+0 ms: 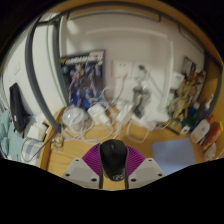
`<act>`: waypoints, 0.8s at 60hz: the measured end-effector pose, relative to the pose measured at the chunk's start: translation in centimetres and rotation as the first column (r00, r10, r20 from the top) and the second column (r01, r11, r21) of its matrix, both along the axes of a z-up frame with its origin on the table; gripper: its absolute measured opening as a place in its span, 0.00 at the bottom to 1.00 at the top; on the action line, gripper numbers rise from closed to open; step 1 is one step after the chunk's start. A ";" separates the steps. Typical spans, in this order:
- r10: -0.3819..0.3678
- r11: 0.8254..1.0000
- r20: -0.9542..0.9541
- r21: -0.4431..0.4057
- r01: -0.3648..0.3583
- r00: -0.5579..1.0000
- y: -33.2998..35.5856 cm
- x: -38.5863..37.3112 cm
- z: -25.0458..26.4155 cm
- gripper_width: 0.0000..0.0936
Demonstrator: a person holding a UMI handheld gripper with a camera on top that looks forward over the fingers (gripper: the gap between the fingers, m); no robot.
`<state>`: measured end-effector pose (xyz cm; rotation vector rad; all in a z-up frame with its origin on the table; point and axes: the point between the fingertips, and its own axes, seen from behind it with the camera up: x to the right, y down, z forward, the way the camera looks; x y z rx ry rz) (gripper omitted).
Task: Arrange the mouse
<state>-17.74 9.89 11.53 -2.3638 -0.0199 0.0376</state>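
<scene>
The gripper [113, 177] has its 2 fingers closed in on a black mouse [113, 158], the magenta pads [98, 165] pressing its flanks on either side, so the claw is only as wide as the mouse's body and is holding nothing else. The mouse sits nose-forward along the fingers' line, a sensible hold since its narrow waist gives the pads flat sides to bear on. Whether it rests on the wooden desk [75, 152] or is lifted just clear of it cannot be told from here. Ahead and to the right lies a pale blue mousepad [172, 150], bare on top, which looks the likely home for the mouse; the task seems to be in its carrying stage, with the placing not yet done. Beyond the mouse, white cables and small gadgets [100, 112] crowd the back of the desk, so a low, short move rightward would avoid snagging them
</scene>
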 end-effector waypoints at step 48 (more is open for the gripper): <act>-0.125 0.978 0.002 -0.170 0.124 0.992 -0.5 30.3 -10.5 0.30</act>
